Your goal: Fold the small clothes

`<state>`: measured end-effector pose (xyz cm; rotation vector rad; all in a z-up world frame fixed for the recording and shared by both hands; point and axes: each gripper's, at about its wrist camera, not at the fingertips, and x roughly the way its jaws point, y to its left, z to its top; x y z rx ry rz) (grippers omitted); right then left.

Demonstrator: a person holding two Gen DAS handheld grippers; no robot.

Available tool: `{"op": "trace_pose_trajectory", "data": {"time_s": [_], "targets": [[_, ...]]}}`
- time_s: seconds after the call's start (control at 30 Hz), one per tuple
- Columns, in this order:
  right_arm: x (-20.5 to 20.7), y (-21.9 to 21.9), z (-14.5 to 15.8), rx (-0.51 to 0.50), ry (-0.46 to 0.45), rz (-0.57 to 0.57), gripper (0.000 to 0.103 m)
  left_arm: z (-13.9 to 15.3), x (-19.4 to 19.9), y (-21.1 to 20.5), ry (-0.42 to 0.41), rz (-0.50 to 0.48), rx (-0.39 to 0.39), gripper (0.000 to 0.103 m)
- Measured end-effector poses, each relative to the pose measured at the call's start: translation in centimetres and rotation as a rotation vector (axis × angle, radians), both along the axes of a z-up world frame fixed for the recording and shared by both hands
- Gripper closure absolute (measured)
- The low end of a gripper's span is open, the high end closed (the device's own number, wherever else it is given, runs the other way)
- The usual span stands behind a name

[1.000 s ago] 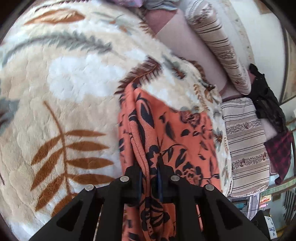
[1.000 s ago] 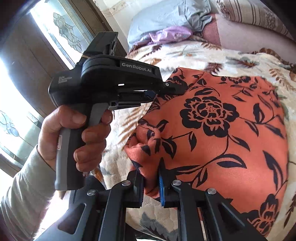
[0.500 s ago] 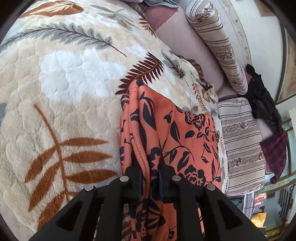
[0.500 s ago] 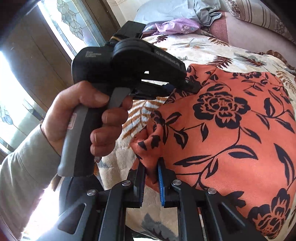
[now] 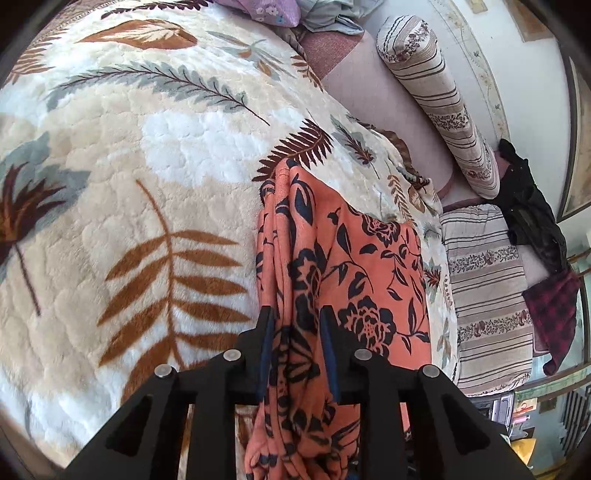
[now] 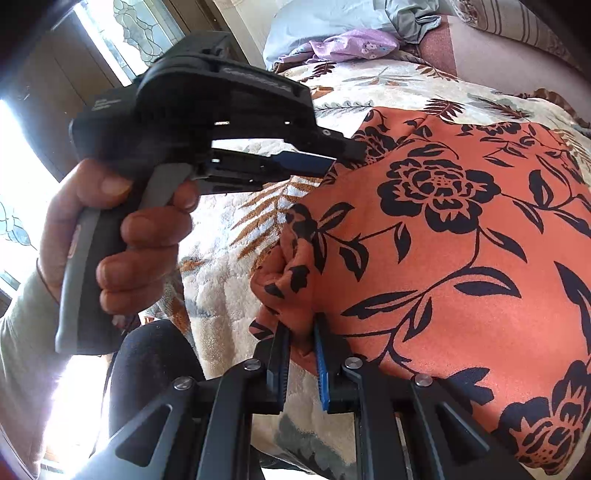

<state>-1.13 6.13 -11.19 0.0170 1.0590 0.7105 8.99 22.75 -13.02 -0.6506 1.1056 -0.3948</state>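
Leaf-print blanket [image 5: 147, 192], striped bolster [image 5: 443, 103], bright patterned-glass window [image 6: 136, 22].

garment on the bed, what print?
Orange fabric garment with black roses and leaves; clearest in the right wrist view.

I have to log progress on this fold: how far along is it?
Done: the orange floral garment lies doubled on the leaf-print blanket. In hand: the right gripper pinches its near corner; the left gripper has just been opening, cloth loose between its jaws. Left: release, probably another fold.
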Motion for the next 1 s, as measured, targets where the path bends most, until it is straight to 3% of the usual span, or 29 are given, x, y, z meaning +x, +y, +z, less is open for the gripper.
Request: {"op": "trace_pose_trajectory", "data": {"time_s": [0.07,0.17,0.37,0.43,0.47,0.5,0.67,0.87,0.93,0.97,1.0], "targets": [[-0.9,0.0,0.2,0.001,-0.013,0.014,0.089,0.1,-1.6,-0.2,0.006,-0.013,0.005,0.072],[-1.5,-1.2,0.1,0.048,0.020,0.010,0.088,-0.7,-3.7,-0.7,0.061,-0.019,0.086,0.072],[-3.2,-6.3,0.7,0.201,0.115,-0.072,0.084,-0.1,-5.6,-0.1,0.051,0.017,0.075,0.072],[-3.5,-9.1,0.5,0.297,0.197,-0.148,0.056,-0.1,-5.8,-0.4,0.064,0.004,0.092,0.071],[-3.8,-10.8,0.3,0.355,0.227,-0.197,0.016,-0.1,-5.9,-0.7,0.069,-0.001,0.095,0.067],[-4.3,-12.5,0.3,0.419,0.238,-0.258,0.005,-0.1,-6.1,-0.8,0.069,-0.006,0.100,0.066],[-3.7,-18.1,-1.3,0.732,0.403,-0.440,0.006,-0.4,-6.8,-1.7,0.069,-0.011,0.123,0.067],[-2.6,-20.1,-4.2,0.848,0.492,-0.640,0.007,-0.3,-7.3,-2.4,0.073,-0.006,0.140,0.070],[-2.3,-20.8,-5.0,0.881,0.512,-0.704,0.015,0.1,-7.4,-2.7,0.063,0.000,0.155,0.074],[-1.7,-21.0,-5.1,0.882,0.513,-0.718,0.026,0.4,-7.5,-2.9,0.055,0.002,0.159,0.077],[-1.7,-21.3,-5.3,0.872,0.513,-0.726,0.044,0.7,-7.5,-3.1,0.047,0.009,0.165,0.080]]}}
